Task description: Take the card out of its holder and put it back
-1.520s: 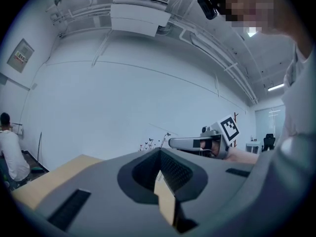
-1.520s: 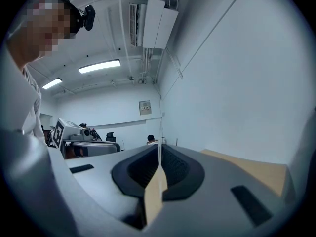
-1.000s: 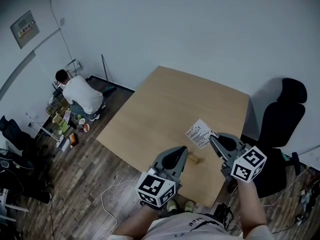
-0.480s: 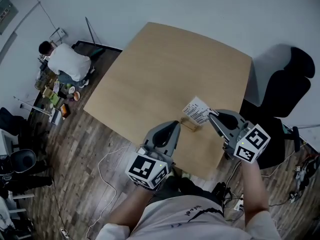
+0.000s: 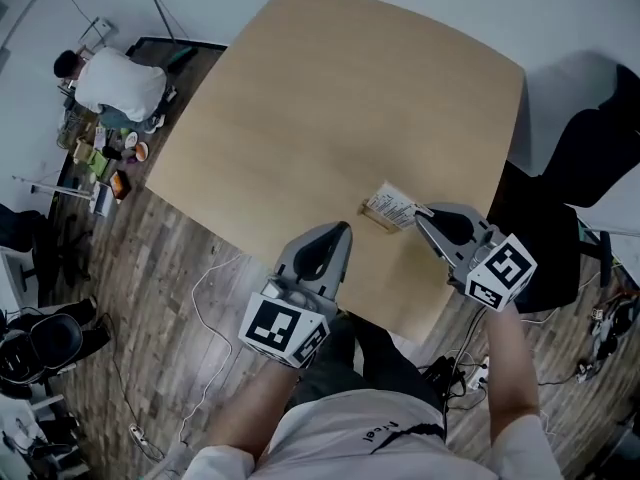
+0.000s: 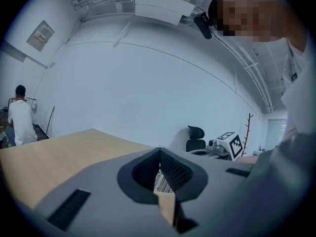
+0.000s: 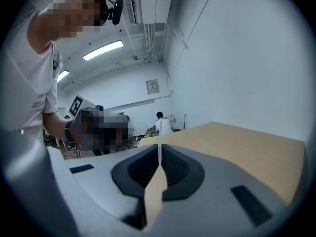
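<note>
A white printed card [image 5: 392, 204] stands in a small wooden holder [image 5: 378, 220] over the near right part of the light wooden table [image 5: 330, 98]. My right gripper [image 5: 421, 213] is shut on the card's right edge. In the right gripper view the card [image 7: 159, 157] shows edge-on between the jaws. My left gripper [image 5: 344, 230] comes in from the left, shut on the holder [image 6: 166, 206], whose pale wood sits between its jaws with the card's print [image 6: 160, 179] above it. Whether the holder rests on the table I cannot tell.
A black office chair [image 5: 590, 158] stands off the table's right side and also shows in the left gripper view as a chair [image 6: 196, 138]. A person [image 5: 112, 83] crouches by clutter at the far left. Cables [image 5: 212, 368] lie on the wood floor by the table's near edge [image 5: 400, 323].
Both grippers have come down together toward the table, carrying the card and holder. The card now looks more upright and edge-on. The grips have not changed.
</note>
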A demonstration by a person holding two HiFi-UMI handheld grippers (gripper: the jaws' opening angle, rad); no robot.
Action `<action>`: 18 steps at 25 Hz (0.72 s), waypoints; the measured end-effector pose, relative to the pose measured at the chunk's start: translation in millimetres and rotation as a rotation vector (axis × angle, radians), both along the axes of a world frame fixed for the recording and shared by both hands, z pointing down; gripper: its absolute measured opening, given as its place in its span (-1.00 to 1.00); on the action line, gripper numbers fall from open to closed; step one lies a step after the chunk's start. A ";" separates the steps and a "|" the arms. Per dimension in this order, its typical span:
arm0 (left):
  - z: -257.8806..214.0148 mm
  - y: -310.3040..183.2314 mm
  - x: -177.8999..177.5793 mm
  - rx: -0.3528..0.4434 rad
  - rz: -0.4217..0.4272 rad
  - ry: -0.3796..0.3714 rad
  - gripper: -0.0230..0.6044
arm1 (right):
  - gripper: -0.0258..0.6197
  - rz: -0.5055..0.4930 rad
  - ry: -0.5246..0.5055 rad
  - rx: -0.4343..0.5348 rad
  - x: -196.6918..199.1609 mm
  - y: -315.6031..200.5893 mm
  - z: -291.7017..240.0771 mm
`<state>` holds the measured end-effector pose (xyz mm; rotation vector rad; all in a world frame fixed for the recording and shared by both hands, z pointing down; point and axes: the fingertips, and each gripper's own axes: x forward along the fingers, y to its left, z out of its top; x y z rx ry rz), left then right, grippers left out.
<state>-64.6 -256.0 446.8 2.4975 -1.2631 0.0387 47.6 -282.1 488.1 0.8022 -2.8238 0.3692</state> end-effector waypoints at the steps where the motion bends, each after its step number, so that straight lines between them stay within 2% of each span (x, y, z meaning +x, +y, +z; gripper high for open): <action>1: 6.6 -1.2 0.8 -0.006 0.002 -0.003 -0.89 | -0.84 -0.007 0.010 -0.001 -0.4 -1.9 8.1; 12: 54.5 -6.4 3.5 -0.069 0.006 -0.016 -0.89 | -0.84 -0.036 0.050 -0.057 -14.5 -13.9 77.2; 18: 66.3 -11.0 1.9 -0.099 0.007 -0.016 -0.89 | -0.84 -0.027 0.055 -0.083 -20.0 -23.1 94.6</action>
